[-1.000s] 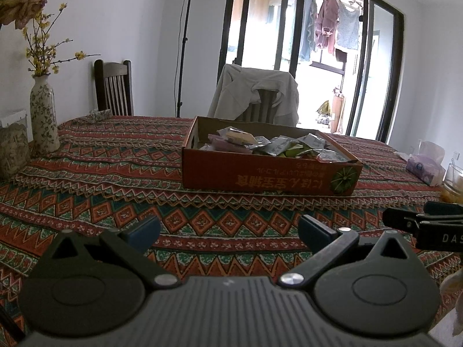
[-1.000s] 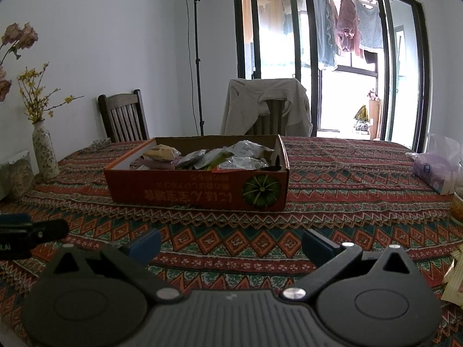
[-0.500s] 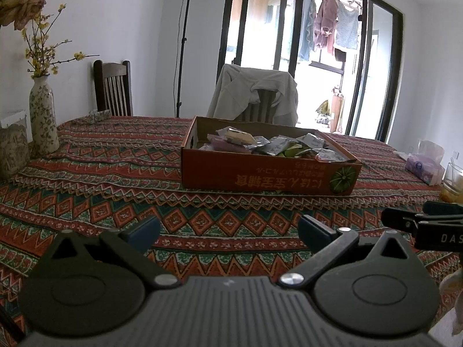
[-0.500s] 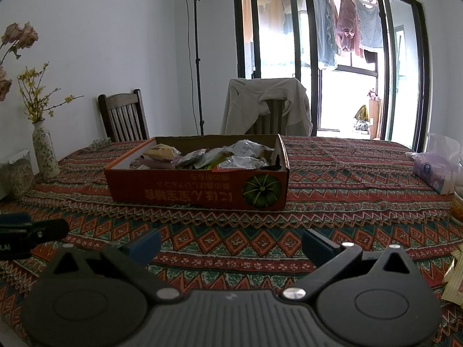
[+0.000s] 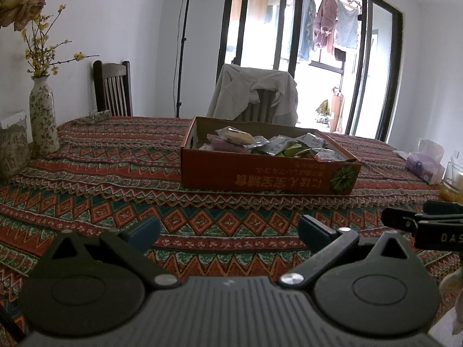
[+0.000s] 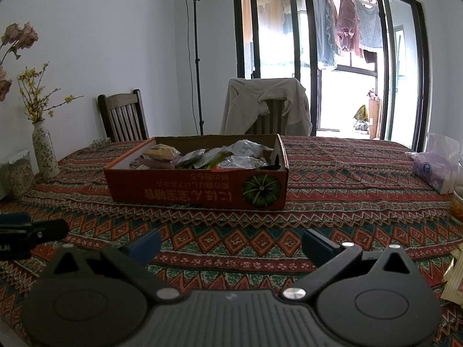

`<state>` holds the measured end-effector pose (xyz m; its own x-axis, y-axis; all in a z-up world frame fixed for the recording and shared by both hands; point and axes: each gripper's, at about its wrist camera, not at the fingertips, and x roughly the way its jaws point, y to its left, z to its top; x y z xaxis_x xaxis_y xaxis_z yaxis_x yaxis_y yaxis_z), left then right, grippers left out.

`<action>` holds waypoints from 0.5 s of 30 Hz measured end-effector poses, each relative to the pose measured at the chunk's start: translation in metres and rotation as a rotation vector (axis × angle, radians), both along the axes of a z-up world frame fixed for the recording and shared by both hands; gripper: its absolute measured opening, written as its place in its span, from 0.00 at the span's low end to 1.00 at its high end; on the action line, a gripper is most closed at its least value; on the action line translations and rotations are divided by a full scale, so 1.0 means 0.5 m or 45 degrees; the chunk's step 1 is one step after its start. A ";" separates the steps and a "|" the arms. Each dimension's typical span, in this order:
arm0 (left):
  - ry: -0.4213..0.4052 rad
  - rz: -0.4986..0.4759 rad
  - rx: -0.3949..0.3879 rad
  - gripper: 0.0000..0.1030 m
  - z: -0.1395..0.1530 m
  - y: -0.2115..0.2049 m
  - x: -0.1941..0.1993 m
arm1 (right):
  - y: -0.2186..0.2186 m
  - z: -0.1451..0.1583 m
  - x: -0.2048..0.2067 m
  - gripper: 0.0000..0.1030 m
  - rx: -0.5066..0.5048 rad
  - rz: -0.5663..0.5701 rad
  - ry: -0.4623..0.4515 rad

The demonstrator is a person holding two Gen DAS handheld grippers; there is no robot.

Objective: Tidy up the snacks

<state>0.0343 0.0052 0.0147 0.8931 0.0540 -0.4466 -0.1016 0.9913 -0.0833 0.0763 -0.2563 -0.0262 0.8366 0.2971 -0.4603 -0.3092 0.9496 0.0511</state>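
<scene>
An orange cardboard box [image 5: 269, 175] [image 6: 199, 189] with a pumpkin picture sits mid-table, holding several snack packets [image 5: 272, 144] [image 6: 220, 156]. My left gripper [image 5: 228, 228] hovers open over the patterned tablecloth, well short of the box, with nothing between its fingers. In the right wrist view my right gripper [image 6: 231, 241] is open too and empty, at about the same distance from the box. Each gripper shows at the edge of the other's view: the right one [image 5: 425, 225], the left one [image 6: 29, 235]. A yellow packet [image 6: 454, 277] lies at the right edge of the table.
A flowered vase [image 5: 43, 121] [image 6: 44, 156] and a jar [image 5: 13, 151] stand at the far left. A purple tissue pack [image 5: 424, 163] [image 6: 434, 167] and a glass jar [image 5: 454, 179] are at the right. Two chairs [image 6: 124, 118] stand behind the table, one draped with a jacket [image 6: 266, 107].
Both views have shifted very slightly; the box sits a touch lower in the frames. Both grippers stay open and empty.
</scene>
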 end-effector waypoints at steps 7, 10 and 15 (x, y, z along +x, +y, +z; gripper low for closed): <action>-0.001 -0.004 0.003 1.00 0.001 0.000 -0.001 | 0.000 0.000 0.000 1.00 0.000 -0.002 0.000; -0.001 -0.006 0.004 1.00 0.001 0.000 -0.001 | 0.000 0.000 0.000 1.00 0.001 -0.001 0.000; 0.000 -0.003 0.007 1.00 0.000 -0.001 -0.001 | 0.000 0.000 0.000 1.00 0.000 -0.001 0.000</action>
<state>0.0337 0.0049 0.0149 0.8934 0.0545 -0.4460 -0.0995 0.9920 -0.0782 0.0763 -0.2565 -0.0260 0.8366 0.2968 -0.4605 -0.3087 0.9498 0.0515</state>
